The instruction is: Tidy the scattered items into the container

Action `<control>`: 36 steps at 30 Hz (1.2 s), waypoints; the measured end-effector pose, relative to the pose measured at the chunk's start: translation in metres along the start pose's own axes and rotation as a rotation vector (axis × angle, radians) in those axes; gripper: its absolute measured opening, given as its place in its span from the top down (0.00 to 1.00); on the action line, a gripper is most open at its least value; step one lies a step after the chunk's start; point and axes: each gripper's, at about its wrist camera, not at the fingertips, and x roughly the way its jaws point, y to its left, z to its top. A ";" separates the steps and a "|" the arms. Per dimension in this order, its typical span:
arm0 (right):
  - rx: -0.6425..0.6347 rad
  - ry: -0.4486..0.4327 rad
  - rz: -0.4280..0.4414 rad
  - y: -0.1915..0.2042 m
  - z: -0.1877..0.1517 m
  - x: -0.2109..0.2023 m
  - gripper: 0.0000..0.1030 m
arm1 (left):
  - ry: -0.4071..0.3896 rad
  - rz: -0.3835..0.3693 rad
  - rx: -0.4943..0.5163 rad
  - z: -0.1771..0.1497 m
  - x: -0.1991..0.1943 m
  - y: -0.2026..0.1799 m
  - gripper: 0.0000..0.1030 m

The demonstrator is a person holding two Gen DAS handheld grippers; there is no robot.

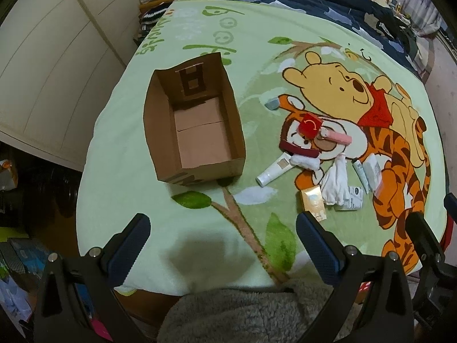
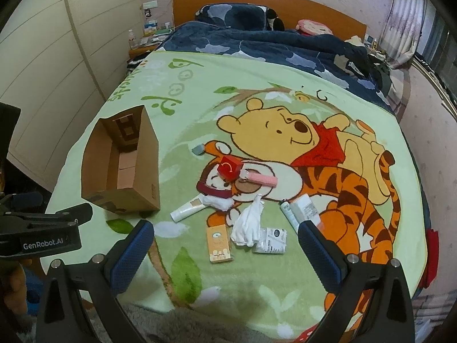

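An open, empty cardboard box point(image 1: 200, 131) point(image 2: 125, 177) stands on the left of a green Winnie-the-Pooh blanket. To its right lie scattered items: a red cube box point(image 1: 310, 125) point(image 2: 228, 168), a pink tube point(image 1: 338, 138) point(image 2: 261, 179), a white tube point(image 1: 272, 171) point(image 2: 188, 209), a white cloth point(image 1: 335, 184) point(image 2: 248, 223), an orange packet point(image 1: 312, 201) point(image 2: 219, 244), a white sachet point(image 2: 271, 241) and a small grey block point(image 1: 272, 103) point(image 2: 198, 150). My left gripper point(image 1: 222, 237) is open and empty near the blanket's front edge. My right gripper point(image 2: 225, 241) is open and empty above the packet.
The blanket point(image 1: 257, 43) covers a bed with a dark blue duvet point(image 2: 257, 40) and a wooden headboard point(image 2: 314, 20) at the back. A white wardrobe point(image 1: 57, 71) stands left. The left gripper's body point(image 2: 42, 228) shows at the right wrist view's left edge.
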 end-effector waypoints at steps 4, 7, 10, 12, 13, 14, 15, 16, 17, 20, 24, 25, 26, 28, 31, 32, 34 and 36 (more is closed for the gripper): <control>0.005 0.004 -0.003 -0.002 0.000 0.001 0.00 | 0.002 0.002 0.003 0.001 0.000 -0.001 0.00; 0.006 0.003 -0.003 -0.003 0.000 0.002 0.00 | 0.002 0.006 0.000 0.001 0.000 -0.001 0.00; 0.003 -0.003 -0.001 -0.005 -0.002 0.003 0.00 | 0.000 0.008 -0.003 0.000 0.000 -0.001 0.00; 0.003 -0.003 0.000 -0.006 -0.002 0.002 0.00 | -0.001 0.009 -0.004 0.000 0.000 -0.001 0.00; 0.002 -0.002 0.000 -0.006 -0.002 0.002 0.00 | 0.000 0.010 -0.004 0.000 0.001 -0.001 0.00; 0.002 -0.002 0.000 -0.007 -0.002 0.002 0.00 | 0.000 0.010 -0.004 0.000 0.001 -0.002 0.00; 0.002 0.000 -0.001 -0.006 -0.001 0.003 0.00 | 0.000 0.010 -0.004 0.000 0.001 -0.002 0.00; 0.003 0.001 -0.001 -0.006 -0.001 0.003 0.00 | 0.001 0.010 -0.003 0.001 0.001 -0.002 0.00; 0.003 0.001 -0.002 -0.006 -0.001 0.004 0.00 | 0.001 0.010 -0.003 0.000 0.001 -0.002 0.00; 0.005 0.003 0.000 -0.006 -0.002 0.004 0.00 | 0.003 0.010 0.000 0.001 0.002 -0.003 0.00; 0.009 0.006 0.000 -0.007 -0.002 0.006 0.00 | 0.006 0.010 0.006 0.002 0.002 -0.004 0.00; 0.010 0.008 0.000 -0.008 -0.002 0.006 0.00 | 0.008 0.010 0.007 0.001 0.003 -0.004 0.00; 0.012 0.010 0.000 -0.008 -0.002 0.007 0.00 | 0.010 0.010 0.009 0.001 0.003 -0.005 0.00; 0.016 0.013 0.000 -0.009 -0.003 0.007 0.00 | 0.017 0.004 0.014 0.000 0.005 -0.007 0.00; 0.030 0.029 0.002 -0.015 -0.005 0.011 0.00 | 0.063 0.001 0.050 -0.004 0.015 -0.017 0.00; 0.040 0.044 -0.003 -0.018 -0.007 0.013 0.00 | 0.083 -0.002 0.064 -0.006 0.018 -0.021 0.00; 0.066 0.077 -0.013 -0.027 -0.012 0.019 0.00 | 0.125 -0.047 0.082 -0.012 0.027 -0.029 0.00; 0.106 0.111 -0.011 -0.040 -0.020 0.025 0.00 | 0.197 -0.116 0.099 -0.019 0.040 -0.039 0.00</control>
